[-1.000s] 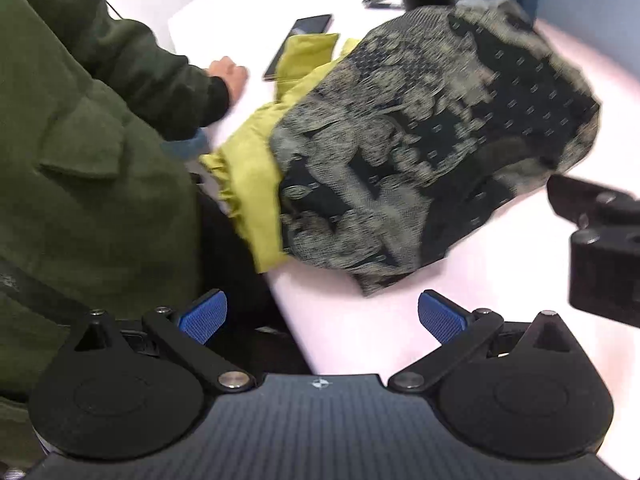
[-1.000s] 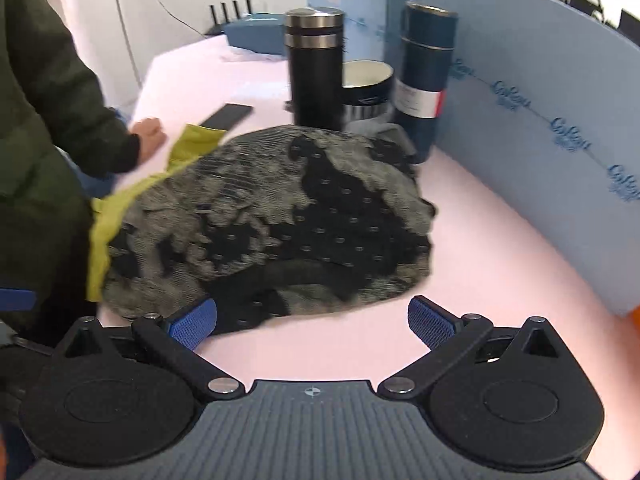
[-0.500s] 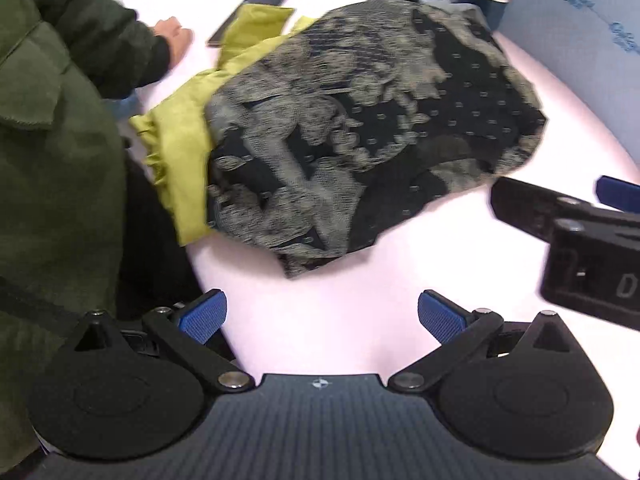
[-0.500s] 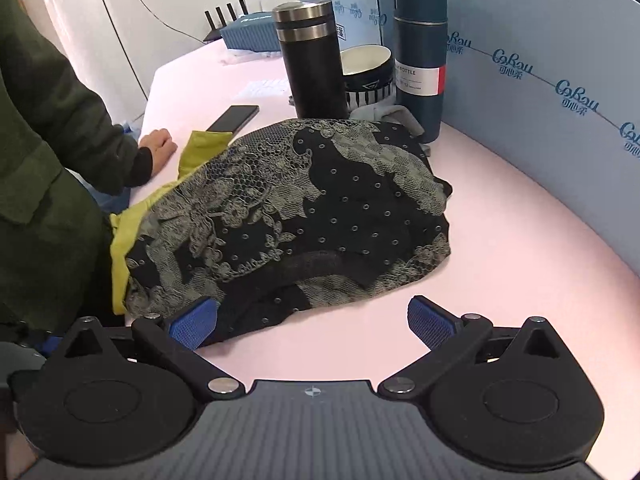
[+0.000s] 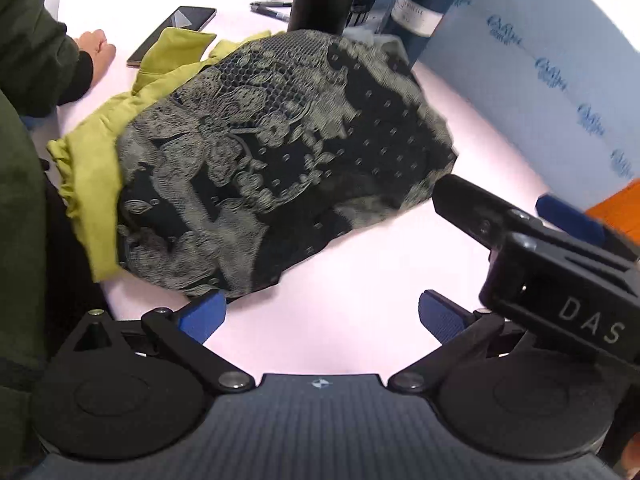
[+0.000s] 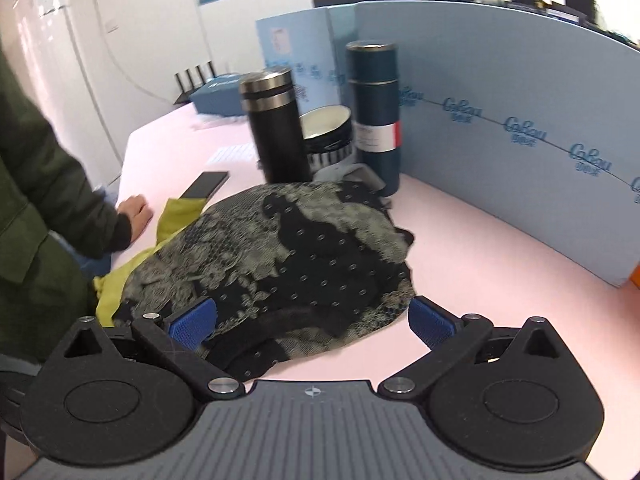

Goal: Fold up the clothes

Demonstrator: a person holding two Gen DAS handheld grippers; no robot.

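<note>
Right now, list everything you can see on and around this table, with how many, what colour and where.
Lace garment: one, black and grey, heaped mid-table.
Yellow-green garment: one, under the lace's left side.
Phone: one, black, behind the garments.
Flasks: two, black, dark blue, upright at the back.
Mug: one, black and white, between flasks.
Pens: two, dark, by the black flask.
Divider: one, light blue, right edge.
Table: one, pale pink.
Bystander's hand: one, resting on table.
Left gripper: open.
Right gripper: open, over the lace edge.

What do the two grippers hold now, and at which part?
Nothing. The left gripper and right gripper are both open at the near edge of the lace garment.
</note>
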